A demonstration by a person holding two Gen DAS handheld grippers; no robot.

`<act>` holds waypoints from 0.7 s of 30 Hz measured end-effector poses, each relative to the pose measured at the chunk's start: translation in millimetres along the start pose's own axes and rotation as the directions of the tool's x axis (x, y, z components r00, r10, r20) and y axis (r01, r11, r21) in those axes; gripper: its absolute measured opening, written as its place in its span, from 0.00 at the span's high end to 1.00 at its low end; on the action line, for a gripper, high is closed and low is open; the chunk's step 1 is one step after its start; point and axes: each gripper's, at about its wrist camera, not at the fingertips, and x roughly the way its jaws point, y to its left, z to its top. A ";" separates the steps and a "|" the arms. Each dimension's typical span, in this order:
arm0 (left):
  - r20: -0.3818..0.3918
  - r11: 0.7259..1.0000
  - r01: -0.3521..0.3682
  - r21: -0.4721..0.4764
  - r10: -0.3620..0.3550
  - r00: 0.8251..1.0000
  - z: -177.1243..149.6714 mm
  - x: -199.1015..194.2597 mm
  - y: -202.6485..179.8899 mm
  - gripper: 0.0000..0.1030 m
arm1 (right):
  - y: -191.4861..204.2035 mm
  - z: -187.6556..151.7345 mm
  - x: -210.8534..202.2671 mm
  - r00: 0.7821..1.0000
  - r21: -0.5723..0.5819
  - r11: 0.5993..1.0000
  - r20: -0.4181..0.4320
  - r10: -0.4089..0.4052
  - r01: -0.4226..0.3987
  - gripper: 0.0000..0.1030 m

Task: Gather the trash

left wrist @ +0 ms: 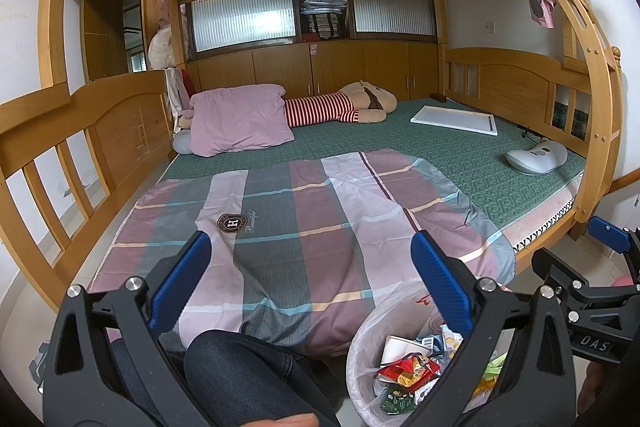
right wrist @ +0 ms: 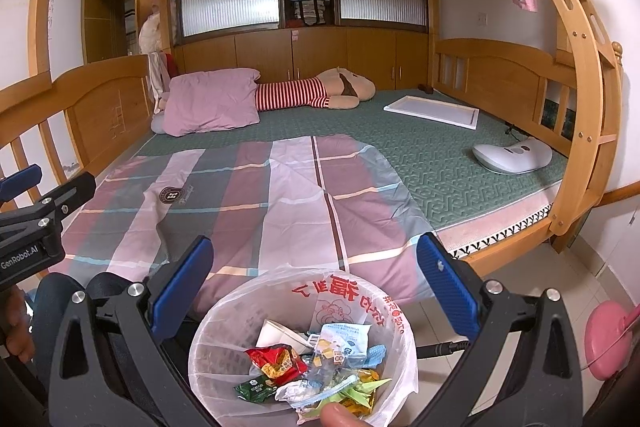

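Observation:
A waste bin lined with a white plastic bag (right wrist: 360, 303) stands on the floor at the foot of the bed; it also shows in the left wrist view (left wrist: 366, 339). It holds several wrappers, among them a red snack packet (right wrist: 276, 359), a paper cup (right wrist: 280, 337) and a green packet (right wrist: 256, 389). My right gripper (right wrist: 314, 279) is open and empty, held above the bin. My left gripper (left wrist: 310, 275) is open and empty, to the left of the bin above the plaid quilt (left wrist: 304, 227).
The wooden bunk bed has a green mat (right wrist: 440, 155), a pink pillow (right wrist: 212, 99), a striped plush toy (right wrist: 316, 91), a white board (right wrist: 432, 111) and a white massager (right wrist: 512, 157). The person's knee (left wrist: 240, 375) is at the bottom. A pink object (right wrist: 608, 339) lies on the floor.

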 end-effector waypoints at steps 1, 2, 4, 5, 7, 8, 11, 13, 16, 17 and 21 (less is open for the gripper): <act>-0.001 1.000 0.001 0.000 -0.001 1.000 -0.3 -0.1 -0.4 0.04 | 0.0 0.0 0.2 1.000 0.000 1.000 0.000 0.000 0.000 0.03; -0.002 1.000 0.002 -0.001 -0.002 1.000 -0.5 0.6 0.4 0.03 | -1.1 0.9 0.4 1.000 -0.001 1.000 0.000 0.000 0.000 0.03; -0.004 1.000 0.004 -0.002 -0.004 1.000 -0.3 1.5 0.9 0.03 | -0.5 0.3 0.1 1.000 -0.001 1.000 0.001 0.000 0.000 0.03; -0.005 1.000 0.004 -0.003 -0.004 1.000 -0.7 1.7 0.8 0.03 | 0.1 -0.2 -0.1 1.000 -0.001 1.000 0.000 0.000 0.000 0.03; -0.005 1.000 0.004 -0.003 -0.004 1.000 -0.9 1.8 0.6 0.03 | 0.6 -0.5 0.0 1.000 -0.001 1.000 -0.001 -0.001 0.001 0.04; -0.005 1.000 0.005 -0.003 -0.005 1.000 -1.0 1.8 0.5 0.03 | -0.3 0.4 0.1 1.000 0.000 1.000 -0.001 -0.001 0.001 0.03; -0.008 1.000 0.013 -0.008 -0.013 1.000 -1.9 2.7 1.0 0.03 | -0.5 0.6 0.1 1.000 0.000 1.000 0.000 -0.001 0.001 0.03; -0.006 1.000 0.012 -0.006 -0.012 1.000 -1.8 2.5 1.7 0.03 | -0.5 0.5 0.1 1.000 0.000 1.000 -0.001 -0.001 0.001 0.03; 0.001 1.000 0.013 -0.001 -0.013 1.000 -2.7 1.5 0.7 0.03 | -1.2 0.9 0.2 1.000 0.001 1.000 -0.002 0.000 0.000 0.03; 0.003 1.000 0.012 0.001 -0.012 1.000 -2.4 1.4 1.4 0.03 | -1.3 0.5 0.6 1.000 0.002 1.000 -0.003 0.001 -0.001 0.03; 0.008 1.000 0.012 -0.001 -0.012 1.000 -3.2 0.3 0.6 0.03 | 0.4 -3.0 1.5 1.000 0.009 1.000 -0.009 -0.001 0.001 0.03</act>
